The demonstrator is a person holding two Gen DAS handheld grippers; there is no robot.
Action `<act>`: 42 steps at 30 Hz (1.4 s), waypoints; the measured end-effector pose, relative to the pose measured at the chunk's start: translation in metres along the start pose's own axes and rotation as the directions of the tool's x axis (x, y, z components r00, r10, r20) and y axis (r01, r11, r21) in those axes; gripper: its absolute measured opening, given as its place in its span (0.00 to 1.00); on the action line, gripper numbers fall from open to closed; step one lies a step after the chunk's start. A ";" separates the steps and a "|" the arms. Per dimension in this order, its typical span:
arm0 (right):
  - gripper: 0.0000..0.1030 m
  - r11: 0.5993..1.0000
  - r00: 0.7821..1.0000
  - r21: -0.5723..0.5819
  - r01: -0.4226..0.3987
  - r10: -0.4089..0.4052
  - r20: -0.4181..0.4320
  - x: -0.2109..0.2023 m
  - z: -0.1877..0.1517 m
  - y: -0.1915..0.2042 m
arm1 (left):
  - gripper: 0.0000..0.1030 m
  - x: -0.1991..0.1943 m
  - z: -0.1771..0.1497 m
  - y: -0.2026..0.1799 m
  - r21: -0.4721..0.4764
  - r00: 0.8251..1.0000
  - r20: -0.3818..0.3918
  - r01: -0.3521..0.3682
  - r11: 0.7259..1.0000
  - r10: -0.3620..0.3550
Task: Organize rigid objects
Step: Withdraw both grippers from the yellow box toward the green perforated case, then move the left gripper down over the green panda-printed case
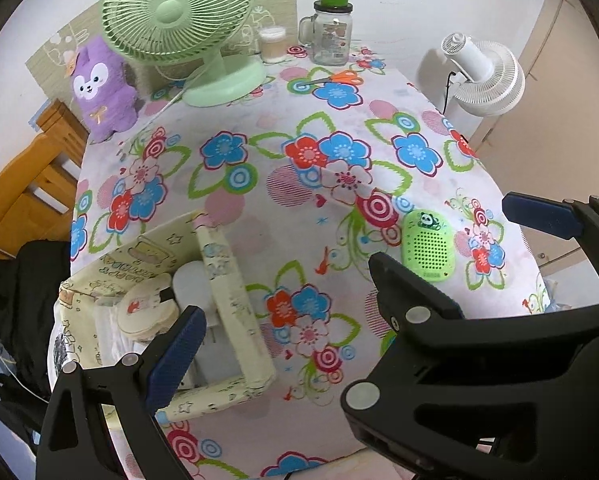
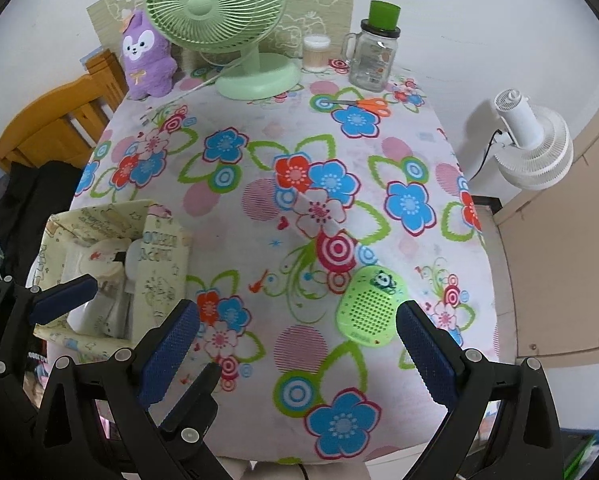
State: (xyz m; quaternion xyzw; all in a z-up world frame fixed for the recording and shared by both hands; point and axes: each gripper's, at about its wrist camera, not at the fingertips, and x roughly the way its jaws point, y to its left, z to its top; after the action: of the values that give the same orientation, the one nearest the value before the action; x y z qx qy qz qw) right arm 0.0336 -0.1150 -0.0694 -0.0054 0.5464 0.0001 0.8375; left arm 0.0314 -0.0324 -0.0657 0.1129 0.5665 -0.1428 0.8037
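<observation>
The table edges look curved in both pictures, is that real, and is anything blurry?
Left wrist view: fisheye lens bends the table edges; dark corners are lens rim. Right wrist view: same bending; the green speaker stays sharp, soft even lighting, no glare.

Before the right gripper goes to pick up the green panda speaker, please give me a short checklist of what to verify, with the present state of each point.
1. Right gripper open: ok, jaws wide apart.
2. Green panda speaker free on the tablecloth, nothing on top: ok.
3. Left gripper empty and open: ok.
4. Left gripper out of the right one's path: not ok, its finger crosses the right view.
5. Fabric storage box has free room: cannot tell, several items already inside.
</observation>
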 end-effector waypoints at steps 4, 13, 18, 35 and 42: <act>0.97 1.000 1.000 -0.003 -0.001 0.001 -0.002 0.001 0.000 -0.012 | 0.96 0.003 0.005 -0.013 -0.003 1.000 -0.002 0.000 1.000 0.000; 0.97 1.000 1.000 -0.007 0.001 -0.001 -0.020 0.007 -0.005 -0.042 | 0.96 0.012 0.009 -0.040 -0.014 1.000 -0.011 0.003 1.000 -0.003; 0.97 1.000 1.000 -0.016 0.001 -0.002 -0.029 0.012 -0.008 -0.056 | 0.96 0.020 0.011 -0.054 -0.027 1.000 -0.015 0.008 1.000 -0.008; 0.97 0.998 0.995 -0.033 -0.053 0.050 -0.090 0.062 -0.030 -0.102 | 0.96 0.071 0.003 -0.088 -0.091 1.000 -0.012 -0.004 0.996 0.003; 0.97 0.997 0.994 -0.054 -0.062 0.056 -0.097 0.082 -0.039 -0.116 | 0.96 0.097 -0.003 -0.096 -0.105 1.000 -0.024 -0.008 0.994 0.005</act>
State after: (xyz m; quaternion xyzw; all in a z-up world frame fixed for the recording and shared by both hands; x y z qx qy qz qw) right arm 0.0320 -0.2317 -0.1593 -0.0129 0.5855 0.0400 0.8096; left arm 0.0254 -0.1307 -0.1596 0.0739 0.5822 -0.1088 0.8024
